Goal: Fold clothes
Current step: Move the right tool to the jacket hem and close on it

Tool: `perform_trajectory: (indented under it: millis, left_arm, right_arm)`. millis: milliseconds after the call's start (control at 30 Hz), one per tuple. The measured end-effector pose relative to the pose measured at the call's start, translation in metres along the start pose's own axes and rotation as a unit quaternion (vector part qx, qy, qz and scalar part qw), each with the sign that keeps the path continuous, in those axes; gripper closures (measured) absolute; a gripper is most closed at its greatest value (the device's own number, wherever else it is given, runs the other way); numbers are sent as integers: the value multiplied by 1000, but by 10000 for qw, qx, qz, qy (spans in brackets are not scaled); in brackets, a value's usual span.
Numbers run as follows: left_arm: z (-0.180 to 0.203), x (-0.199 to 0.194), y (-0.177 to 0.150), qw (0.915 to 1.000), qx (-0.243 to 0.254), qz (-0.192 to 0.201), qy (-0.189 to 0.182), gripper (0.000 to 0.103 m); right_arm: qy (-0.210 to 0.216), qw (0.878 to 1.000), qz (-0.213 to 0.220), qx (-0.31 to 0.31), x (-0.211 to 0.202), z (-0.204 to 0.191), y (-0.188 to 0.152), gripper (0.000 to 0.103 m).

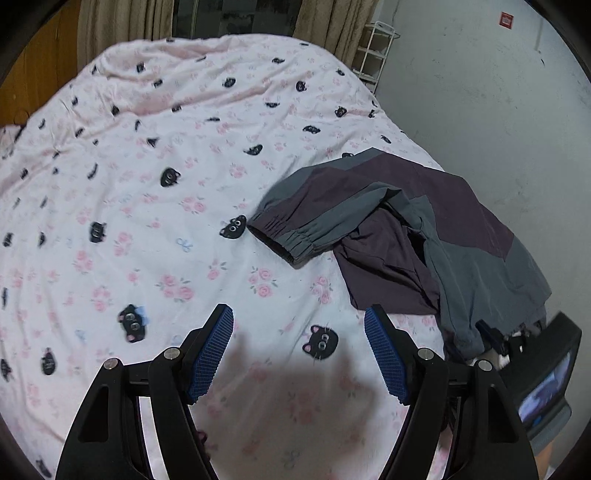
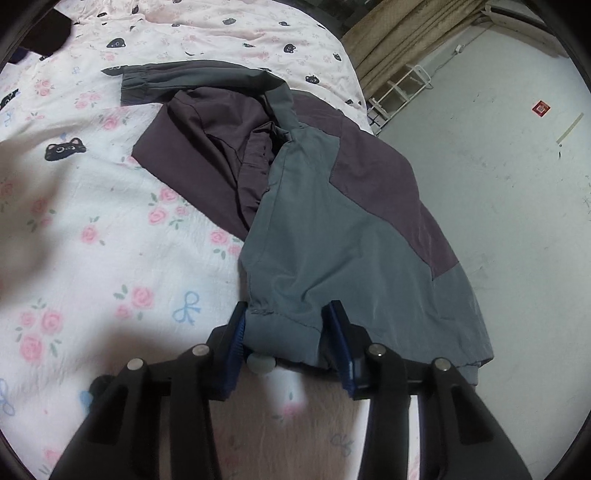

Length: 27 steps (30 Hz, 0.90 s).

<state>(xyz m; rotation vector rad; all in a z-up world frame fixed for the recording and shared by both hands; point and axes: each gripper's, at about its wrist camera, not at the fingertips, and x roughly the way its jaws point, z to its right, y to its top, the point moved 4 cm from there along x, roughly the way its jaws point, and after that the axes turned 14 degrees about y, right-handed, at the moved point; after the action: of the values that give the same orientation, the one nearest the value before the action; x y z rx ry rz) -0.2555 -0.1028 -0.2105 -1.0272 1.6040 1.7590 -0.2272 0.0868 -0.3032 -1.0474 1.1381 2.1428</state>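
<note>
jacket (image 1: 424, 221) on bed (image 1: 147, 221), right edge | sleeve toward bed's middle | rack (image 1: 373, 55) behind

Crumpled grey-and-purple jacket (image 2: 332, 221) at the bed's edge, elastic-cuffed sleeve (image 1: 295, 225) stretched sideways.

jacket (image 2: 332, 221) hem: tucked between right jaws | dark item (image 2: 48, 29): cut off, unidentifiable

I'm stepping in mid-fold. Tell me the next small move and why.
Probably bring the open left gripper across to the elastic cuff: the jacket lies rumpled, and the right gripper has only its near edge between its fingers.
</note>
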Motion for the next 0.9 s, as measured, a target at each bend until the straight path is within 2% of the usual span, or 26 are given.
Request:
perform_trajectory:
  millis: [267,433,633,700,767,900]
  left_arm:
    - [0,61,13,9952,-511,-683,-485,34]
    - [-2,82,21,9900,-842,-785,-813,34]
    - [-16,95,27,9794,-1341,-1017,-1118,34]
    - [-24,91,25,9759,-1473,-1055,-1213,34]
    - [-32,90,25,9731,-1581,-1105,-1264,34]
    - [-46,99,25,9614,-1917,-1270,-1513,34]
  right_arm:
    - [-19,10000,35,-8,1,7,1,66]
    - [23,10000,34,-11,2,6,0,66]
    - [33,10000,44,-22,2,7,0,65]
    - [-20,10000,54,-42,2,7,0,61]
    - [-106,9999,82,-51,2,9,0,51]
    - [-57,9999,112,-4,2,12,-1,48]
